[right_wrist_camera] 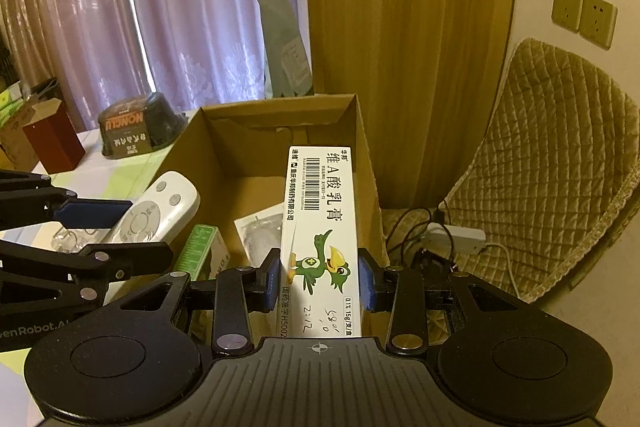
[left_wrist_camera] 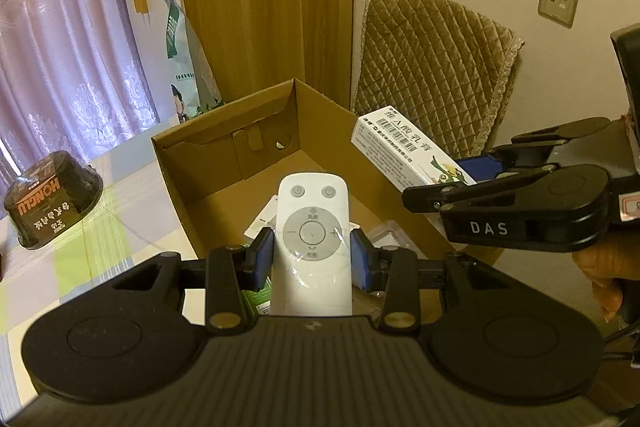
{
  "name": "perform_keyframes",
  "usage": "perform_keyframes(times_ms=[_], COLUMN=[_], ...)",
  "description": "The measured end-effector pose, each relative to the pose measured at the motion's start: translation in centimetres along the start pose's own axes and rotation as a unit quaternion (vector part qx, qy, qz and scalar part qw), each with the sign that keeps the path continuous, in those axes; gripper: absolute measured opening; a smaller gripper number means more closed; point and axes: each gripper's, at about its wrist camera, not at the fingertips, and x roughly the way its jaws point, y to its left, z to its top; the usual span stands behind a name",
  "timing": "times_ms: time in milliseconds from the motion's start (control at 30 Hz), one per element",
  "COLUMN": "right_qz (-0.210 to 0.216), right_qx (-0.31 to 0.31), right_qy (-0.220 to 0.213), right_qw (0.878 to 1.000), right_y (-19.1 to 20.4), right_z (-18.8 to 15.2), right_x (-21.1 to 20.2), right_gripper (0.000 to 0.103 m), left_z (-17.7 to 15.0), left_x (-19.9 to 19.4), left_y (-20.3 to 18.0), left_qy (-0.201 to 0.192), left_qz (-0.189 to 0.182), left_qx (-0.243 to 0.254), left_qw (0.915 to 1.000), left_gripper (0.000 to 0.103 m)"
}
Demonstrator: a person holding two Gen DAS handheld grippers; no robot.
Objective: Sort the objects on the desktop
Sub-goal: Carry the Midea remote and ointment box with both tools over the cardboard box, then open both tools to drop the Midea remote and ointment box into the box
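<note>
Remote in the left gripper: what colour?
White, with grey buttons; the remote shows best in the left wrist view.

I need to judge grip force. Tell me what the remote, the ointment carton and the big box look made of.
Remote: smooth white hard plastic, apparently film-wrapped, given the glossy wrinkles.
Ointment carton: thin printed paperboard, slightly glossy, with crisp folded edges.
Big box: brown matte corrugated cardboard, with cut flaps.

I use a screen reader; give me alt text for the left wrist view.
The left gripper clamps a white remote above an open cardboard box. At right, the right gripper holds a white carton.
</note>
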Motion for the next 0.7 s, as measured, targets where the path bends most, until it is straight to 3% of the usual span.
perform_keyframes(times_ms=[700], right_qz=[0.012], right_qx=[-0.012], right_qy=[0.029], right_qw=[0.999], right_y=[0.4], right_z=[-1.2], right_x=[2.3], right_gripper=[0.037], left_z=[-1.1], left_x=[3.3], left_y=[-0.3], left_qy=[0.022], left_qz=[0.014], left_qx=[0.019], left_qw=[0.9995], left_gripper=[0.036])
